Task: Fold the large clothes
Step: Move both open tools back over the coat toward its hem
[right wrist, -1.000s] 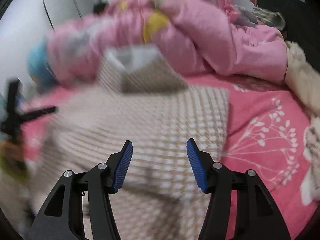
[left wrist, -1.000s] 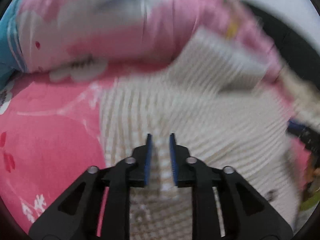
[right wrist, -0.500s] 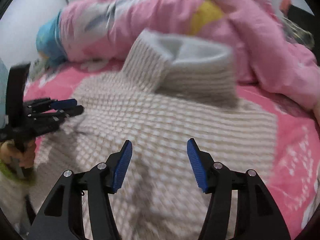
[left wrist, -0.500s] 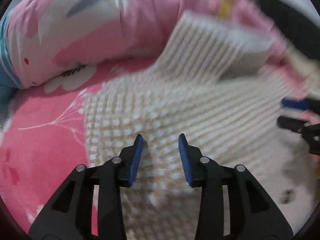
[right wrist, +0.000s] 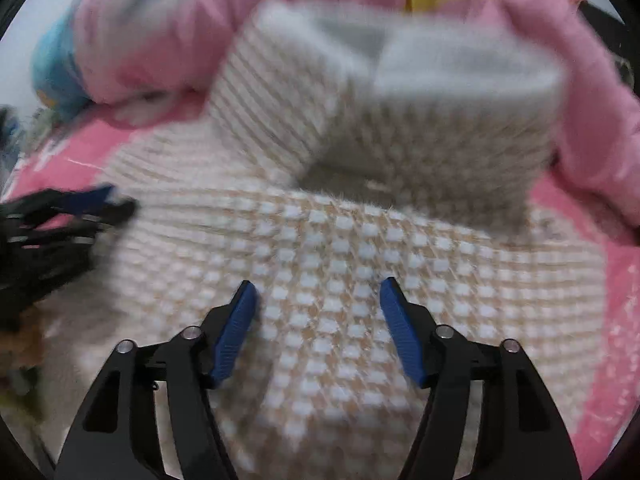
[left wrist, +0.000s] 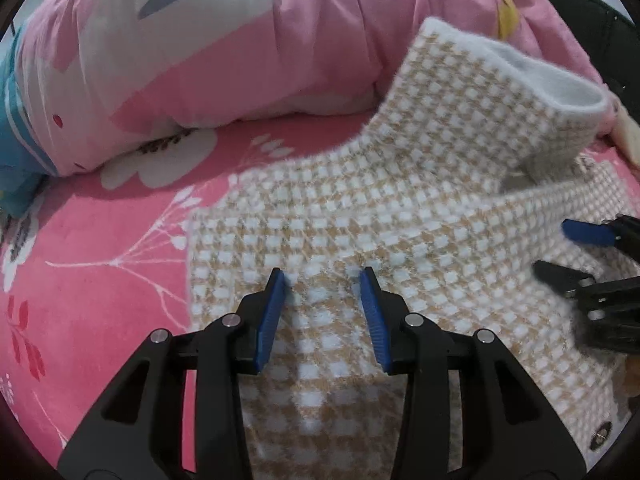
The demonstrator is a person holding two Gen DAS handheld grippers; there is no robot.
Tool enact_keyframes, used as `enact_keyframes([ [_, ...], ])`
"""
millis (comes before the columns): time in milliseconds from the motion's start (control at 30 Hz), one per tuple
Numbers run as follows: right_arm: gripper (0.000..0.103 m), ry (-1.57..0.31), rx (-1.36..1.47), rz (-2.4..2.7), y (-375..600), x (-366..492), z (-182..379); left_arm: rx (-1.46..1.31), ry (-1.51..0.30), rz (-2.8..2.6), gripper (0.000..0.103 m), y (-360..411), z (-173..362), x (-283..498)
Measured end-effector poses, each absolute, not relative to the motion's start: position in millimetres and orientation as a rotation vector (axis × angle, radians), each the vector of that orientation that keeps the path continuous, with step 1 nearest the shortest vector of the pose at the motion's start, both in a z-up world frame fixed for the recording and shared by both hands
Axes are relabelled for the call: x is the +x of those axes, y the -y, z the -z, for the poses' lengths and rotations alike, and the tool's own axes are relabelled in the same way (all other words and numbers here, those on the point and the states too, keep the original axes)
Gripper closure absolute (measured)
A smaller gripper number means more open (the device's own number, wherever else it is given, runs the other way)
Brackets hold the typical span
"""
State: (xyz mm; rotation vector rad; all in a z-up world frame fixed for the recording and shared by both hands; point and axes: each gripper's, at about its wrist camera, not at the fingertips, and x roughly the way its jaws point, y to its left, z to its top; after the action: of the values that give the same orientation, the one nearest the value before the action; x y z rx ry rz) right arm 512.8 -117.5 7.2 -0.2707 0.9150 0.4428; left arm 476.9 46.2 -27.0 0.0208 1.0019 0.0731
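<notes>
A fluffy beige-and-white checked sweater (left wrist: 400, 208) lies spread on the bed, with one end (left wrist: 500, 92) standing up and showing its white lining. My left gripper (left wrist: 323, 276) is open just over the sweater's left part, the knit under the gap and no cloth pinched. My right gripper (left wrist: 556, 248) comes in from the right edge of that view. In the right wrist view the right gripper (right wrist: 319, 284) hovers over the middle of the sweater (right wrist: 340, 248), its jaws opening with nothing gripped. The left gripper (right wrist: 120, 198) shows blurred at the left there.
A pink floral bedsheet (left wrist: 100, 260) lies under the sweater. A bunched pink quilt (left wrist: 240, 40) fills the far side, with a blue-striped cloth (left wrist: 12, 120) at the far left. Something dark (left wrist: 592, 12) stands beyond the bed at the top right.
The left jaws went from nearly shut to open over the knit. The right gripper slid left across the sweater toward its middle, and its jaws stand wider.
</notes>
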Motion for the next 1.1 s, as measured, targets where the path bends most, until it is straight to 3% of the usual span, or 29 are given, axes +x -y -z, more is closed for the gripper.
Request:
enact_keyframes([
  [167, 0.035, -0.909, -0.255, -0.412, 120.9, 495.5, -35.4, -0.028, -0.986, -0.061, 0.064, -51.0, 11.9, 471.5],
  [333, 0.035, -0.833, -0.249, -0.542, 133.5, 422.4, -68.9, -0.020, -0.905, 0.084, 0.066, -38.4, -24.0, 413.5],
  [467, 0.035, -0.887, -0.350, -0.466, 127.7, 410.9, -36.0, 0.042, -0.980, 0.096, 0.064, -20.2, 5.8, 394.3],
  [533, 0.030, -0.914, -0.350, -0.448, 127.1, 418.9, -13.4, 0.072, -0.988, 0.059, 0.061, -15.4, 23.2, 395.7],
  [733, 0.030, -0.873, -0.216, -0.443, 152.8, 374.2, -65.1, -0.031, -0.974, 0.023, 0.060, -27.5, -7.4, 368.1],
  [800, 0.030, -0.835, -0.191, -0.440, 176.1, 336.4, -81.3, -0.058, -0.963, 0.009, 0.053, -32.8, -24.9, 338.0],
  [967, 0.015, -0.801, -0.142, -0.471, 220.6, 245.0, -81.6, -0.077, -0.922, 0.031, 0.032, -35.4, -47.7, 254.4],
  [1100, 0.013, -0.814, -0.176, -0.394, 234.4, 195.4, -51.6, -0.075, -0.945, 0.011, 0.025, -26.6, -37.2, 197.7],
])
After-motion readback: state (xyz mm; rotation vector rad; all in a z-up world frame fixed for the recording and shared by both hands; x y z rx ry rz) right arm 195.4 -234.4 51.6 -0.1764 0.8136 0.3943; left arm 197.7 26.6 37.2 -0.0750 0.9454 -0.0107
